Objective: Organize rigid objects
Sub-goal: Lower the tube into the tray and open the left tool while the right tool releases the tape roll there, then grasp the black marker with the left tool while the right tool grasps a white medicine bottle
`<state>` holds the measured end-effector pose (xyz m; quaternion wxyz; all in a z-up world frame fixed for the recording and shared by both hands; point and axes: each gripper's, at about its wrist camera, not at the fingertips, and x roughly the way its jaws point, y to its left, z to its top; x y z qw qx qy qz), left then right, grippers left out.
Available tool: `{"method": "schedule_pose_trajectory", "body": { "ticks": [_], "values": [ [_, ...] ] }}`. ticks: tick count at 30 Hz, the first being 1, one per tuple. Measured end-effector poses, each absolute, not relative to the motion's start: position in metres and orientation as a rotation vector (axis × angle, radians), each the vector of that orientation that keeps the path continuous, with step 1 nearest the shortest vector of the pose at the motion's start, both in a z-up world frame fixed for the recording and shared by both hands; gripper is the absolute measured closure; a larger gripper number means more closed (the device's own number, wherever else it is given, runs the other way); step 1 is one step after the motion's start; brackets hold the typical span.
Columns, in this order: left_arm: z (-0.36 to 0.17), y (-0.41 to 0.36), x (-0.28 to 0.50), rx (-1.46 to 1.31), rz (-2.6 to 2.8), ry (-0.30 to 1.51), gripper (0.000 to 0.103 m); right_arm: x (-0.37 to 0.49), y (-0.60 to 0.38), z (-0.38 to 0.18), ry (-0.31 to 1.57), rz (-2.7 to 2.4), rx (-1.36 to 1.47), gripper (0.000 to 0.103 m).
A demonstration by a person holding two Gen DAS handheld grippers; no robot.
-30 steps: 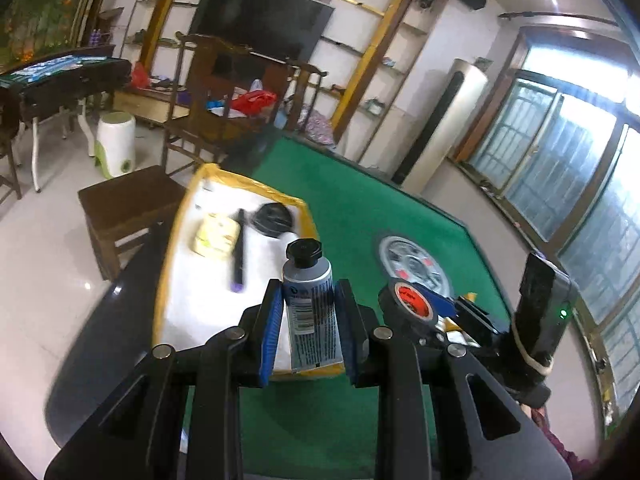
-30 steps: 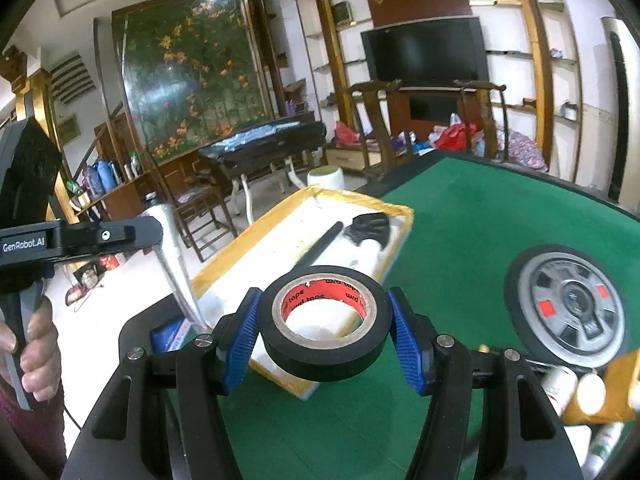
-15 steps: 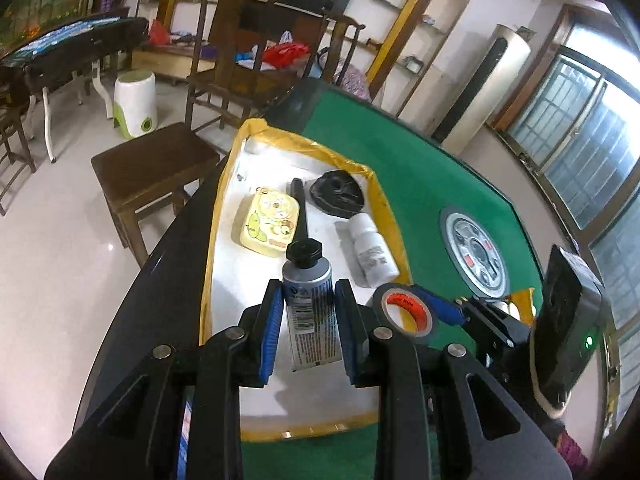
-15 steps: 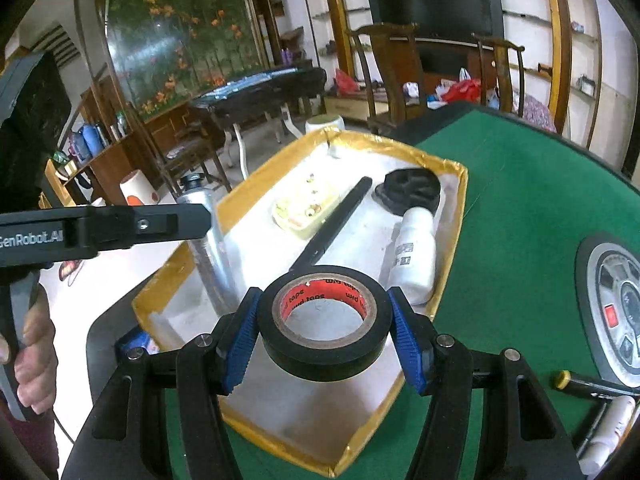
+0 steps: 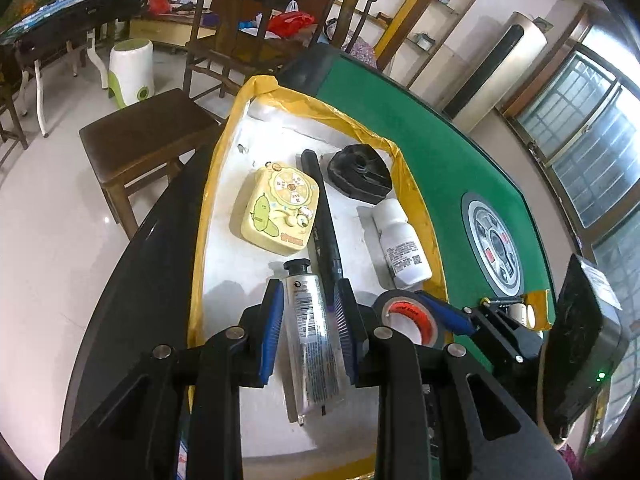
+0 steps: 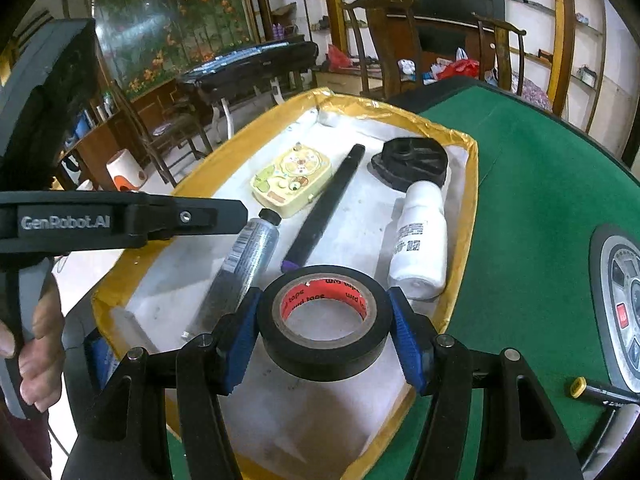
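The left gripper (image 5: 308,332) stands parted around the silver squeeze tube with a black cap (image 5: 314,340), which lies in the yellow-rimmed white tray (image 5: 224,152). The right gripper (image 6: 324,334) clamps a black tape roll with a red core (image 6: 324,320) above the tray; lower it onto bare floor clear of the white plastic bottle (image 6: 420,252) before releasing.

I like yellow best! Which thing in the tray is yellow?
The little box with cartoon pictures. The marker and disc are black, the bottle white.
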<state>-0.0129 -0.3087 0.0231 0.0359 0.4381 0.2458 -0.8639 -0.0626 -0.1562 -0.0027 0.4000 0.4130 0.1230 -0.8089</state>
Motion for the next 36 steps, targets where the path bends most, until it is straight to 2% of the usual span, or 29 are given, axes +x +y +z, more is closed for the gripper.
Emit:
{"method": "schedule_pose_trajectory", "body": {
  "ticks": [8, 12, 17, 26, 28, 30, 31, 36],
  "values": [
    [0.028, -0.312, -0.001, 1.308, -2.666, 0.794, 0.080, -0.063, -0.160, -0.002, 0.352, -2.061, 1.050, 0.045],
    [0.032, -0.312, 0.006, 1.288, -2.669, 0.814, 0.079, -0.059, -0.157, 0.000, 0.325, -2.016, 1.042, 0.029],
    [0.038, -0.307, 0.016, 1.269, -2.681, 0.827, 0.079, -0.048, -0.147, 0.006, 0.343, -2.039, 1.001, 0.029],
    [0.048, -0.267, 0.029, 1.238, -2.749, 0.781, 0.079, -0.033, -0.081, 0.032, 0.235, -2.078, 0.893, 0.029],
    [0.051, -0.250, 0.030, 1.243, -2.780, 0.758, 0.077, -0.025, -0.061, 0.038, 0.251, -2.120, 0.846, 0.029],
    [0.054, -0.233, 0.032, 1.241, -2.818, 0.748, 0.060, -0.018, -0.035, 0.047, 0.257, -2.183, 0.784, 0.029],
    [0.056, -0.220, 0.032, 1.238, -2.849, 0.728, 0.057, -0.015, -0.022, 0.050, 0.254, -2.213, 0.753, 0.029],
    [0.061, -0.153, 0.024, 1.309, -2.969, 0.599, 0.055, -0.020, 0.055, 0.061, 0.141, -2.341, 0.709, 0.029]
  ]
}}
